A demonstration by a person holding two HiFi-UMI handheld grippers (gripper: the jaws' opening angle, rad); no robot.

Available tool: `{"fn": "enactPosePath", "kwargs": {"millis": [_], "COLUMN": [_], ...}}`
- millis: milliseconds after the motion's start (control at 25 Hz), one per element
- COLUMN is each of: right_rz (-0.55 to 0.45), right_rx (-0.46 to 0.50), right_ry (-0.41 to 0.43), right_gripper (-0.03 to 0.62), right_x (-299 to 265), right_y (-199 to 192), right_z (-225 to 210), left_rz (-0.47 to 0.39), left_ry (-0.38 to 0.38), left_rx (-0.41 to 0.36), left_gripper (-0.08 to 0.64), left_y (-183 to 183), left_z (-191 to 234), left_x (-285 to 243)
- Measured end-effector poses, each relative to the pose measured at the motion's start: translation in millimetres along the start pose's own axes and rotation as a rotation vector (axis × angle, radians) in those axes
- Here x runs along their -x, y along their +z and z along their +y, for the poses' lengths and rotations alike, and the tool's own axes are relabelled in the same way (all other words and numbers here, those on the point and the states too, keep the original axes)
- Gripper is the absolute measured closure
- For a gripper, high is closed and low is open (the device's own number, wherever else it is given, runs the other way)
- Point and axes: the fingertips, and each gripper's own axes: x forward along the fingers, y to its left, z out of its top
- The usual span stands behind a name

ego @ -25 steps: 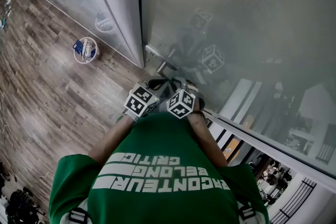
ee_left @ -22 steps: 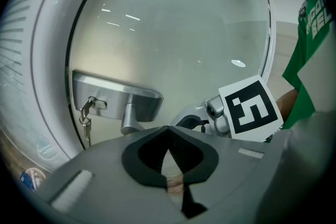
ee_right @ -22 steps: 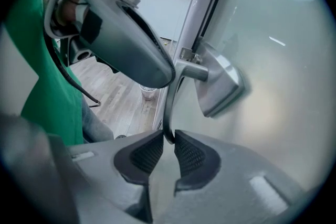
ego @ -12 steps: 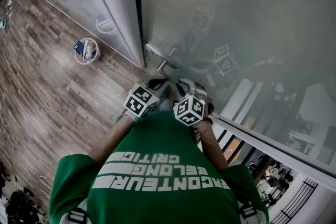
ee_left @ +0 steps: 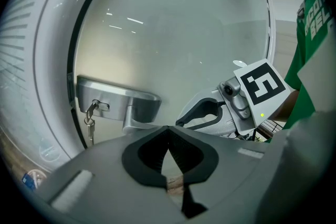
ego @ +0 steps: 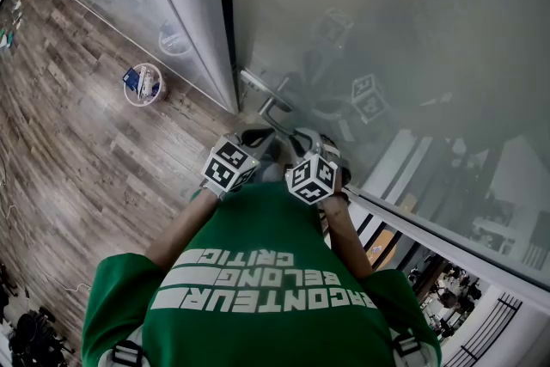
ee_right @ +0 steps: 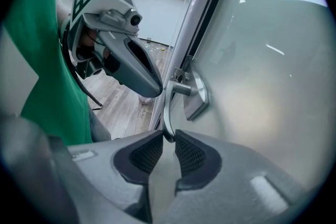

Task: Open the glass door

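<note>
Right gripper view: right gripper [ee_right: 169, 138] is clamping the handle [ee_right: 166, 110], shifted rightward since earlier; left gripper [ee_left: 168, 131] is keeping jaws together, empty.

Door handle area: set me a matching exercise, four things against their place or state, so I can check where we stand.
Things:
1. right gripper
2. left gripper
3. key
4. bin

Place or state:
A. hangs from the lock
B. stands on the wooden floor
C. jaws together, nothing between
D. jaws on the door handle

Pairs: 1-D, 2-C, 3-A, 4-B.
</note>
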Motion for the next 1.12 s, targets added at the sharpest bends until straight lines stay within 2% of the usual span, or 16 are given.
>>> {"fn": "enactPosePath", "kwargs": {"millis": [1120], "right_rz": [-0.023], "right_rx": [-0.102], "right_ry": [-0.003], "right_gripper": [0.534], "right_x": [-18], "right_y": [-6], "right_z": [-37], "left_rz": [0.004], "left_ry": [0.028], "left_rx": [0.016], "left_gripper": [0.545], "left_y": [-6], "left_z": [-3], "left_x": [-7]}}
